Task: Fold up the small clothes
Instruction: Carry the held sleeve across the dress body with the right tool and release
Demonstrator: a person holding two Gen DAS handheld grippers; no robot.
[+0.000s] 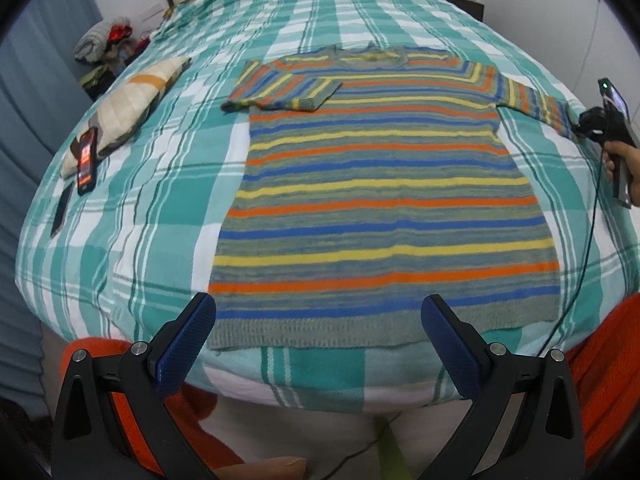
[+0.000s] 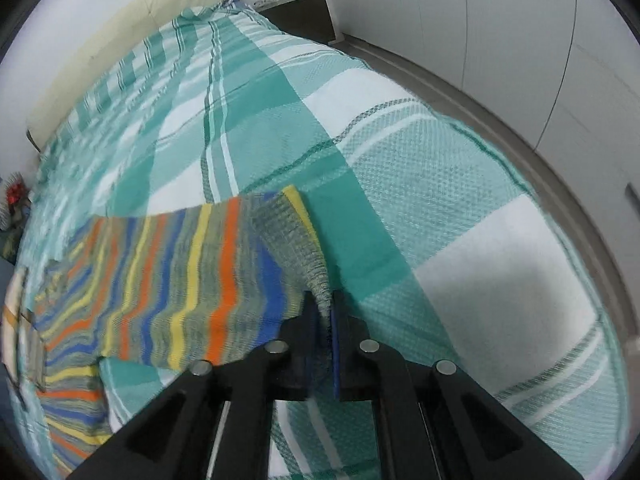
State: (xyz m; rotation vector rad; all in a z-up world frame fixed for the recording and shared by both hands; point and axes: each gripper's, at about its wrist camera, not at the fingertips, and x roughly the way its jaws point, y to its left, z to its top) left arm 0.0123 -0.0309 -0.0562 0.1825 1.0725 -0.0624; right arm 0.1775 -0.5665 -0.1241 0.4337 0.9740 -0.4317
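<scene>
The bed (image 1: 120, 216), under a teal and white checked cover, fills the space ahead of both grippers. The striped sweater (image 1: 380, 200) lies flat on it, straight in front of the left gripper (image 1: 318, 334), with its hem nearest that gripper's tips and its collar farthest away.

Progress looks early: 1 sleeve (image 1: 280, 88), on the far left from the left gripper, is already folded in over the chest. The other sleeve (image 2: 224, 276) is pinched at its cuff by the right gripper (image 2: 326, 308), fingers pressed together on the knit, and it seems lifted slightly, though blur makes that uncertain.

Left to do, I judge: lay this sleeve across, then fold the body.

The left gripper is spread wide, holding nothing, just short of the hem.

A phone (image 1: 87, 160) lies well off to its left.
</scene>
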